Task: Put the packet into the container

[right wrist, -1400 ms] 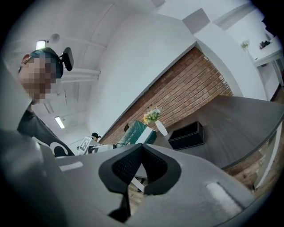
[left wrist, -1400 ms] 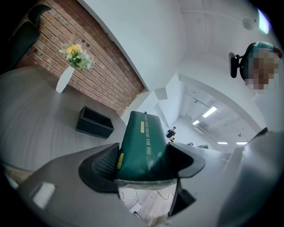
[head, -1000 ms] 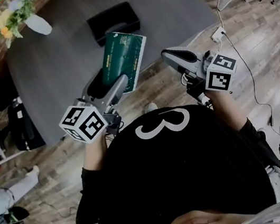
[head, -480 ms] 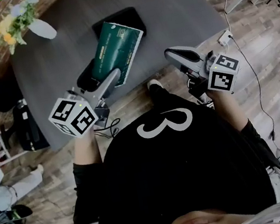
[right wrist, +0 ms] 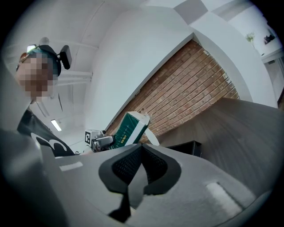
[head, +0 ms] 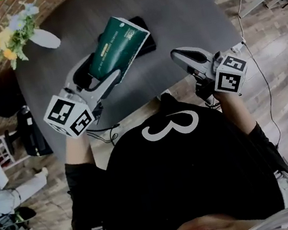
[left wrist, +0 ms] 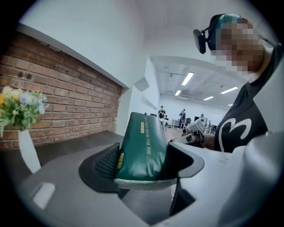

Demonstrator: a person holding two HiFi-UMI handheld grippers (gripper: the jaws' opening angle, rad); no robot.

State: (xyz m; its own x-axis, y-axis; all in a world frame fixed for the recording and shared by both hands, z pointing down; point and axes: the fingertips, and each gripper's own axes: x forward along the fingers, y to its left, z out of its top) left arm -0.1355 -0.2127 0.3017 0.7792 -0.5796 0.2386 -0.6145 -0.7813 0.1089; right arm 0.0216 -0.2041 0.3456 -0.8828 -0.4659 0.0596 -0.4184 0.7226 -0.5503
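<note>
My left gripper (head: pixel 104 69) is shut on the lower end of a dark green packet (head: pixel 114 45) and holds it upright and tilted above the grey table (head: pixel 186 10). In the left gripper view the packet (left wrist: pixel 143 148) stands wedged between the jaws of the left gripper (left wrist: pixel 146 166). The black container (head: pixel 146 34) lies on the table just behind the packet, mostly hidden by it; it shows in the right gripper view as a low black box (right wrist: pixel 188 148). My right gripper (head: pixel 181 58) hovers at the table's near edge, jaws closed together with nothing between them (right wrist: pixel 141 148).
A white vase with yellow and pale flowers (head: pixel 21 31) stands at the table's far left corner. The table's near edge runs under both grippers. A brick wall (left wrist: pixel 66 88) lies beyond the table, a dark chair (head: pixel 26 132) at its left, and cables on the wooden floor (head: pixel 254 53).
The left gripper has carried the packet forward over the table, so it now covers most of the black container. The right gripper has hardly moved.
</note>
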